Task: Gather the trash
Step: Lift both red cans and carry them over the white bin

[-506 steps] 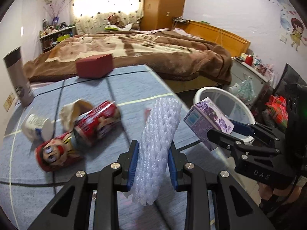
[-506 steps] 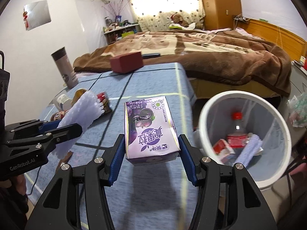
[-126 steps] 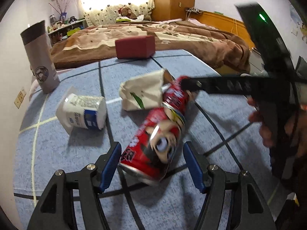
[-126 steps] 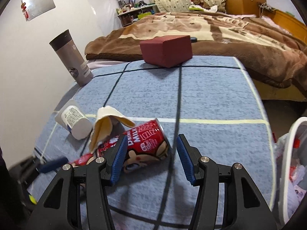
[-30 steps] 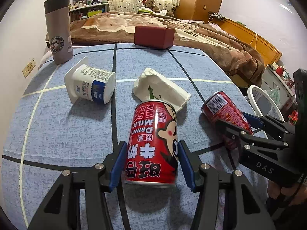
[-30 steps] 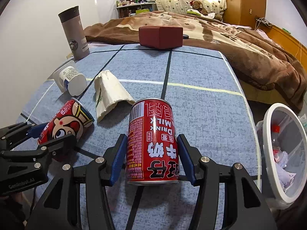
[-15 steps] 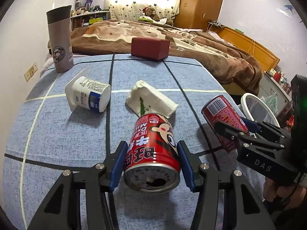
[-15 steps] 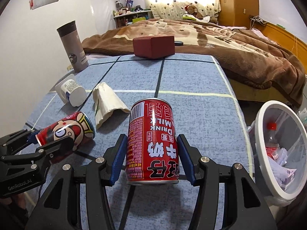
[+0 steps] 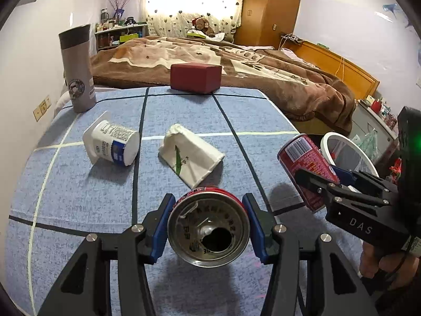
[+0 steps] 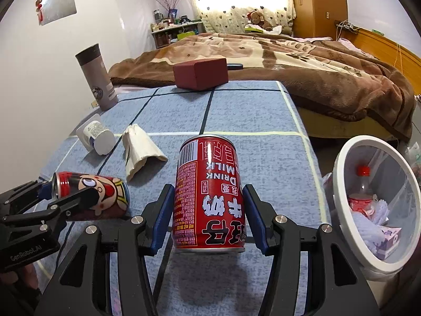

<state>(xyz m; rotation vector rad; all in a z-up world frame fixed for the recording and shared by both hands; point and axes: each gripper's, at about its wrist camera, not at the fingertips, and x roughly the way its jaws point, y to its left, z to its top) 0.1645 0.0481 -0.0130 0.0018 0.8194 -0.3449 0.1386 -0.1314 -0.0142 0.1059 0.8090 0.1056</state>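
Going left to right across the table [image 9: 184, 115]: grey tumbler [image 9: 76, 68] upright at the far left corner. White yogurt cup [image 9: 111, 146] on its side near the left edge, just beside it a crumpled paper cup [image 9: 190, 155], also lying down; the two are close but apart. Maroon box [image 9: 194, 77] sits at the far edge, about mid-width.

Left gripper [image 9: 208, 233] is clamped on a cartoon-face can [image 9: 208, 230], blue pads [image 9: 161, 226] pressed against both sides of the can. Can is tipped so its opened top faces the left wrist camera; from the right wrist view it lies roughly level [image 10: 92, 196], held above the cloth near the left front of the table, shadow under it.

Right gripper [image 10: 209, 217] is closed on a second red can [image 10: 209, 192], pads touching both sides at about can width. Label reads upside down, so the can looks inverted; its end nearest the camera is hard to see, so can't confirm which end that is. It's held off the surface toward the table's right edge, shadow on the cloth below.

White trash bin [image 10: 342, 163] stands off the table past the right edge, lined with a bag, holding a red-capped bottle [image 10: 361, 187], a purple carton [image 10: 389, 239] and white foam wrap.
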